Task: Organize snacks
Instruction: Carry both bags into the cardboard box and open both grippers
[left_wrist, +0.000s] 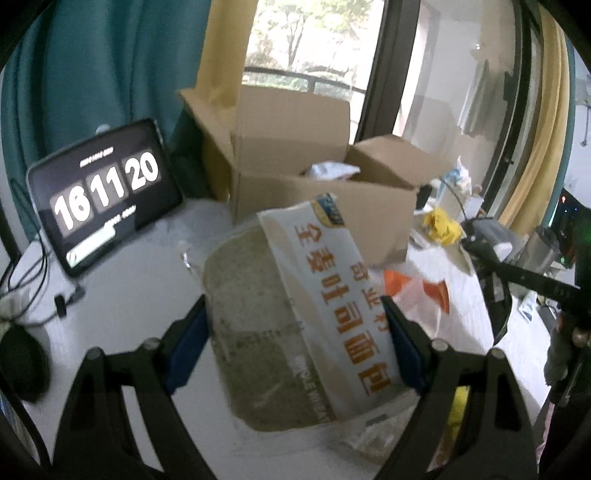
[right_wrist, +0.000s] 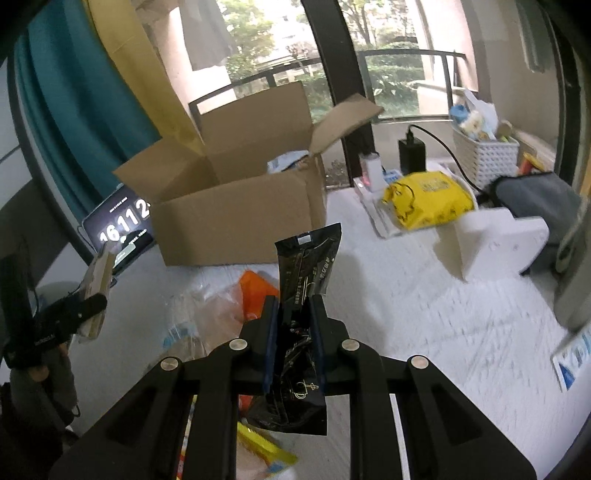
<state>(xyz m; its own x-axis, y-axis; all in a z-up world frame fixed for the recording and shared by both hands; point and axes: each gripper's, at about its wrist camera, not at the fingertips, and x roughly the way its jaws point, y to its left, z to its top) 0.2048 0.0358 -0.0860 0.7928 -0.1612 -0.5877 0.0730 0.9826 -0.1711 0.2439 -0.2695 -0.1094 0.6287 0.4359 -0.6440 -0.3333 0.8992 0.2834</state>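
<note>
Left wrist view: left gripper (left_wrist: 295, 332) spread wide, clamping bread bag (left_wrist: 295, 317); right gripper (right_wrist: 293, 321) pinches black packet (right_wrist: 306, 280).

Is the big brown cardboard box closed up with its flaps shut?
No, the brown cardboard box stands open, its flaps sticking up and outward, and a pale packet shows inside.

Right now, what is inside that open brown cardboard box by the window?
Inside the open brown cardboard box, only the top of a white-and-blue packet shows above the rim. The box walls hide anything lower down.
</note>
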